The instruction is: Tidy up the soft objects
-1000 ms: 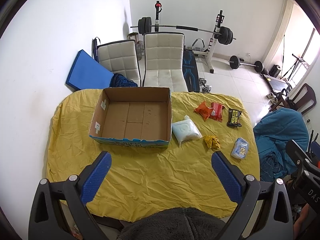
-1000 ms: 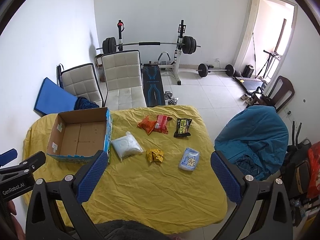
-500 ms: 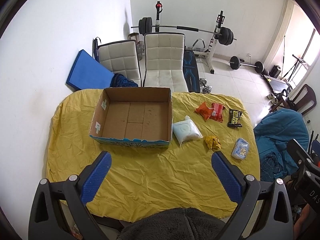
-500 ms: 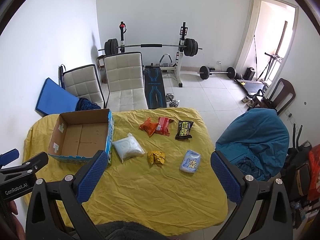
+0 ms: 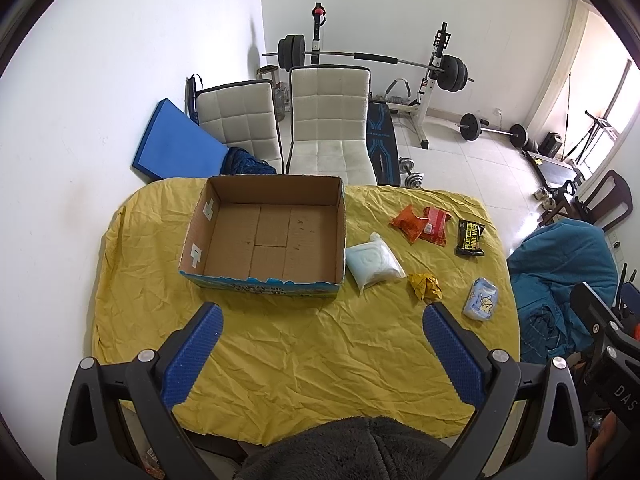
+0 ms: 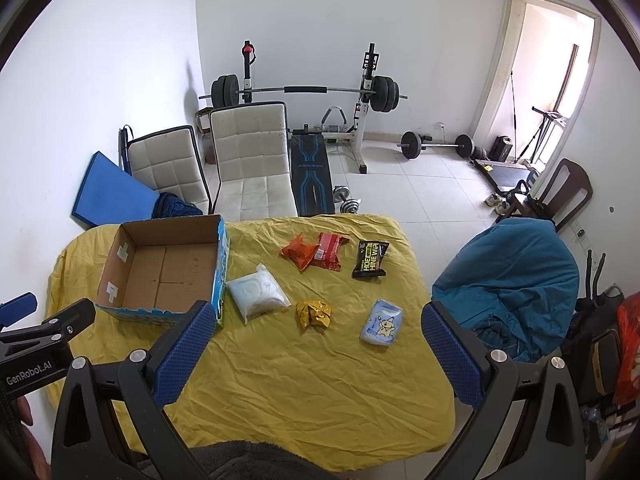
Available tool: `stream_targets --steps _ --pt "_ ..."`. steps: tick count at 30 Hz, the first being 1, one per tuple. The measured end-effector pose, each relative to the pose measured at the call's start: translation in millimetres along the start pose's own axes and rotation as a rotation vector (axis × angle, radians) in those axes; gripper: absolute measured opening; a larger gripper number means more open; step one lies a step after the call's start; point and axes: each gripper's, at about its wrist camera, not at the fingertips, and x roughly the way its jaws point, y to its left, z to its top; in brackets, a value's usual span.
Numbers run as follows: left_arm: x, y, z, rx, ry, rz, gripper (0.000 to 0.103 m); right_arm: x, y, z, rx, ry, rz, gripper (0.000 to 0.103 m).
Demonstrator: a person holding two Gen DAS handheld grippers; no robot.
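Yellow wrinkled cloth [image 5: 280,352] bears an open cardboard box [image 5: 264,236], empty; beside it lie white pouch [image 5: 372,266], gold wrapper [image 6: 313,312], blue tissue pack [image 6: 382,322]. Left gripper [image 5: 320,316] and right gripper [image 6: 316,316] hover spread wide, holding nothing.

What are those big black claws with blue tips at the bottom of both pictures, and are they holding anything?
They are grabbing tools, one in each of a person's hands, each with a camera looking along its fingers. One picture comes from the left gripper, the other from the right gripper. Both are wide open and hold nothing. Below them is a table with a yellow cloth. On it sit an empty cardboard box and soft packets: a white pouch, orange packet, red packet, black packet, yellow wrapper and blue tissue pack.
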Motion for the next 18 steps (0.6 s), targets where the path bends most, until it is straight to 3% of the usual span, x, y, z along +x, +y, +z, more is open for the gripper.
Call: stream_targets --steps 18 --pt "8 -2 2 0.006 0.021 -0.003 0.102 10 0 -1 -0.002 0.011 0.000 0.103"
